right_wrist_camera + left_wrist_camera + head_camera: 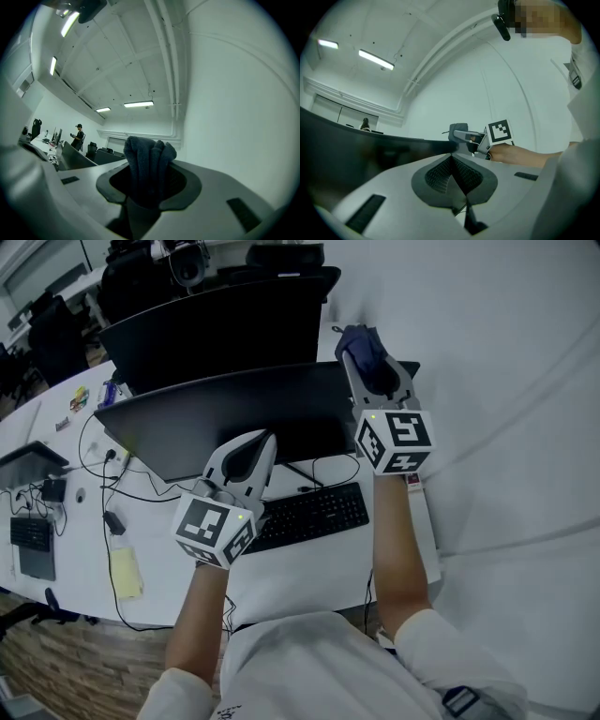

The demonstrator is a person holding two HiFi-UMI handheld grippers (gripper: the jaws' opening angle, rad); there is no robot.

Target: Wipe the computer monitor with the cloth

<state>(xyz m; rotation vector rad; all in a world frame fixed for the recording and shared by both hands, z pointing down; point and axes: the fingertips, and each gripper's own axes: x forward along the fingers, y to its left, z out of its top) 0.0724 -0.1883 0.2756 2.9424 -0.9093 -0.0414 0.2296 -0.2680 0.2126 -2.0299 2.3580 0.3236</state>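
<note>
Monitor [234, 413], wide, black and curved, stands across the back half of the white desk [300, 577], its screen dark. At the desk's left edge black cables [122, 491] trail toward a pale yellow pad [125, 573] near the front left corner. Now the left gripper [452, 174], white-bodied with a marker cube: its jaws are pressed together, ribbed pads meeting, nothing between them. In the head view it points at the lower middle of the screen; whether it touches the glass, I cannot tell. Just below it, a black keyboard [314, 515] lies in front of the monitor's stand, toward the desk's front edge. Over to the right: the right gripper [366, 357] is raised at the monitor's upper right corner, jaws clamped on a dark blue bunched towelling cloth [149, 159], which sticks up past the jaw tips. The cloth sits right at that top corner; contact with the screen can't be made out.
</note>
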